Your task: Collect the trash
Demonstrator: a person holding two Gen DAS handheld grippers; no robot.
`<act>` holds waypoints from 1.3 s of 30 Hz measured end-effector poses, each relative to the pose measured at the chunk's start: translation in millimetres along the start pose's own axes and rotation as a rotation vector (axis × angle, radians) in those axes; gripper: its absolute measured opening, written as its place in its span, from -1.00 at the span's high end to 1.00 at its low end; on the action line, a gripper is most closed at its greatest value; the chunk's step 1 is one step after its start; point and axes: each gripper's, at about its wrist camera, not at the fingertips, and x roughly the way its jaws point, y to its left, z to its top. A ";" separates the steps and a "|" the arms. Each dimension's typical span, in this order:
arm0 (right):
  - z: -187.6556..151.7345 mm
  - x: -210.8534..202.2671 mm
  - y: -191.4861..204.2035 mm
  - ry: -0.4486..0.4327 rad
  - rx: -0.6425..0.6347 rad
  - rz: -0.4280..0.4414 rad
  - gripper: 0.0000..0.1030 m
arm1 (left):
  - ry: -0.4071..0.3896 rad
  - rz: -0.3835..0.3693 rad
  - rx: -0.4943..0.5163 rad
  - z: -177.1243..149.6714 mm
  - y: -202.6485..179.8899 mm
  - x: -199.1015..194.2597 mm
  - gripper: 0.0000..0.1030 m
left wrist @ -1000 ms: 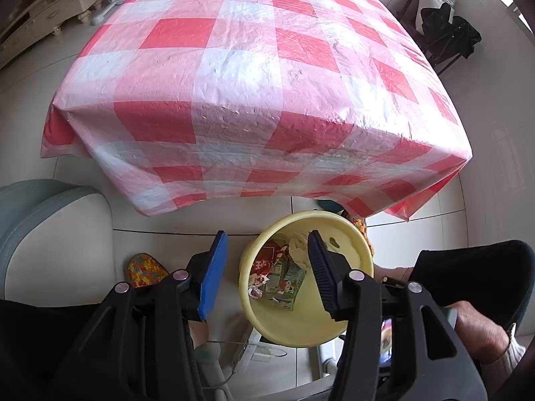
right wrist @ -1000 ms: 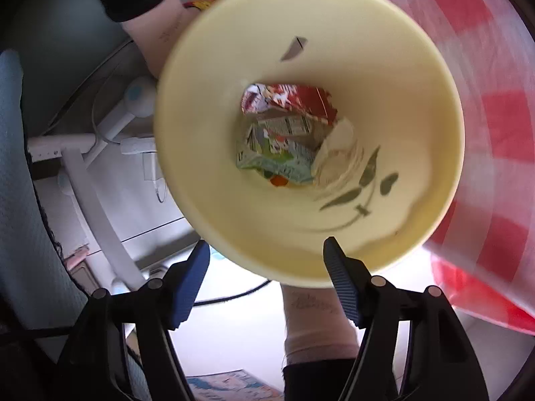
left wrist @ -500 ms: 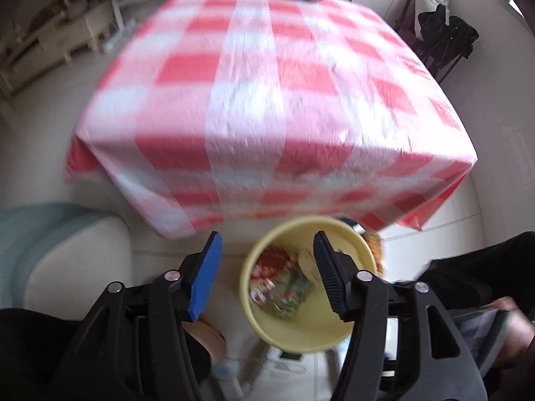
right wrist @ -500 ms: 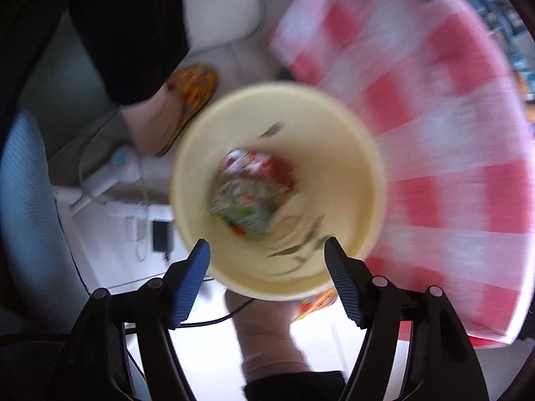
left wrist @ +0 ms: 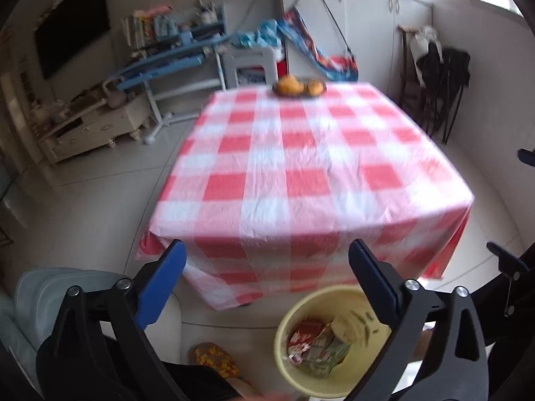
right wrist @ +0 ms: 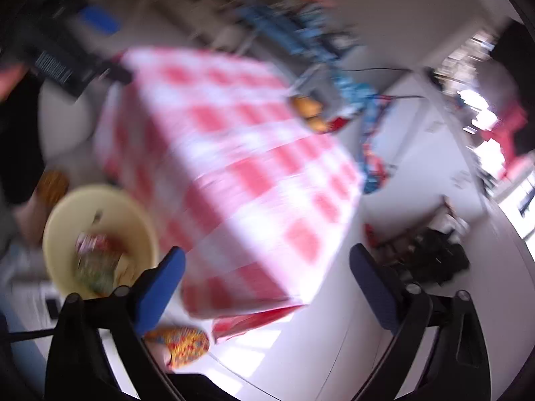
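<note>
Left gripper (left wrist: pixel 265 270): jaws opening, spread wide, nothing between the pads; blue finger at lower left of the left wrist view, black finger at lower right. Right gripper (right wrist: pixel 267 272): jaws also opening, wide, empty; its view is heavily smeared.

Just below the left gripper, at bottom centre-right of that frame, the yellow bin (left wrist: pixel 284 330) stands on the tiled floor, partly hidden behind the black finger. Crumpled wrappers (left wrist: pixel 316 344), red and green, lie at its bottom. In the right wrist view the same bin (right wrist: pixel 63 220) sits at lower left, blurred.

Beyond the bin: the table under a red-and-white checked cloth (left wrist: pixel 301 180) fills mid-frame. Its visible top is bare except for a dish of orange fruit (left wrist: pixel 298 87) at the far edge. A patterned slipper (left wrist: pixel 215 361) is on the floor left of the bin.

Judgement: no loose trash is visible on cloth or floor, so collection looks near done or done.

Risks from here:
- Cloth hangs close over the bin's far rim; a low sweep of an open finger could snag it and drag the fruit dish.
- Bin is light-looking and near the person's feet; a knock could tip it and spill the wrappers.
- Blur in the right view makes small scraps easy to miss.
- Fruit could be mistaken for trash.
</note>
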 end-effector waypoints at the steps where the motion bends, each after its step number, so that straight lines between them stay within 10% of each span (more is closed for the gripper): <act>1: -0.6 -10.3 -6.6 -0.010 0.083 -0.041 -0.85 | -0.019 0.002 -0.011 0.4 0.0 -7.4 -0.86; 13: -53.0 -76.9 -49.1 -0.150 0.700 -0.351 -0.85 | -0.104 0.005 -0.039 -2.9 4.3 -51.2 -0.86; 39: -24.9 -21.8 13.4 0.002 0.559 -0.281 -0.85 | -0.063 0.046 -0.094 -27.4 29.6 -7.0 -0.86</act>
